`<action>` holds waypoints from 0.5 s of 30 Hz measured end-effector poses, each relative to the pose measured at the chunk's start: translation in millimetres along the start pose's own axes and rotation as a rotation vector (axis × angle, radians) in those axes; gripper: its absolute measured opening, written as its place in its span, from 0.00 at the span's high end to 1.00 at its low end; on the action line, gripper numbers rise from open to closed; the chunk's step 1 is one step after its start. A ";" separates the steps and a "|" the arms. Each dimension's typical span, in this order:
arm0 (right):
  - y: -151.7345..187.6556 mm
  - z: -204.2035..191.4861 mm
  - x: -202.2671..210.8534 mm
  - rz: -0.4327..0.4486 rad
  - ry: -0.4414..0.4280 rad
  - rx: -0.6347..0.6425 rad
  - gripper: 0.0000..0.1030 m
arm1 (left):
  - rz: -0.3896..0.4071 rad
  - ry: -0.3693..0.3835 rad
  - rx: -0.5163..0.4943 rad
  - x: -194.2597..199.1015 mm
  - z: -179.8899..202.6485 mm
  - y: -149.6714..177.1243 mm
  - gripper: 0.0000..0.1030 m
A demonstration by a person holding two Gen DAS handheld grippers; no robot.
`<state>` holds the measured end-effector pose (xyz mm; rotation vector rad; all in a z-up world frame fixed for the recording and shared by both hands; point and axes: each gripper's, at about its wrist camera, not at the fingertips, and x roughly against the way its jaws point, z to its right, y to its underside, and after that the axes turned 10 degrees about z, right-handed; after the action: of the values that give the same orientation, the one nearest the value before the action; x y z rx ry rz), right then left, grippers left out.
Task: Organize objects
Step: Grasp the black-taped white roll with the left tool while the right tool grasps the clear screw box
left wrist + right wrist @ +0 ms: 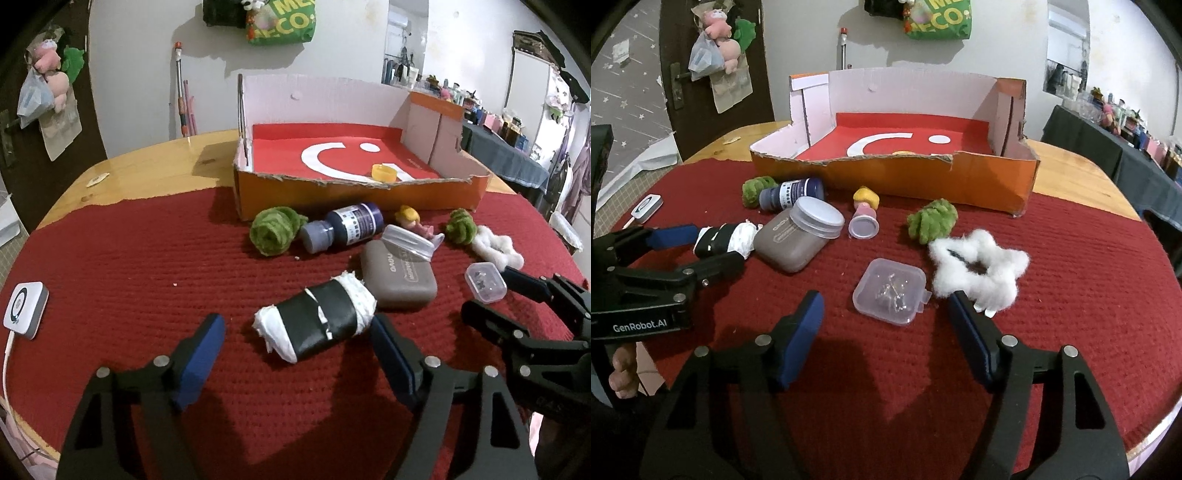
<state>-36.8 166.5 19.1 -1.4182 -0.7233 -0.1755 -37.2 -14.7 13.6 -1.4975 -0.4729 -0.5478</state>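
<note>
Both released — left gripper flanks taped roll; right gripper faces clear box, cotton beside.

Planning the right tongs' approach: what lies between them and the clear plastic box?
Only bare red mat separates the open right tongs from the clear plastic box, per the right wrist view.

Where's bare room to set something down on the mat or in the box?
Free: most of the orange box floor besides the yellow cap; the red mat between the white device and taped roll. Crowded: the cluster before the box.
</note>
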 end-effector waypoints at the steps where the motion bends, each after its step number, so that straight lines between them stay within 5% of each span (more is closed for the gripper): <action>1: -0.8 -0.1 -1.1 0.001 0.002 0.000 0.35 | 0.001 -0.001 -0.002 -0.3 0.2 -0.2 0.21; 8: -5.5 3.2 -7.6 0.000 0.004 -0.009 0.43 | 0.003 -0.005 -0.018 -2.9 4.3 -1.7 0.24; 15: -7.7 5.9 -7.2 0.003 -0.008 -0.012 0.60 | 0.008 0.014 -0.023 -0.1 6.2 -2.5 0.41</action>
<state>-48.5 168.5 21.5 -1.4320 -0.7279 -0.1721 -38.5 -8.5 15.7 -1.5164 -0.4504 -0.5589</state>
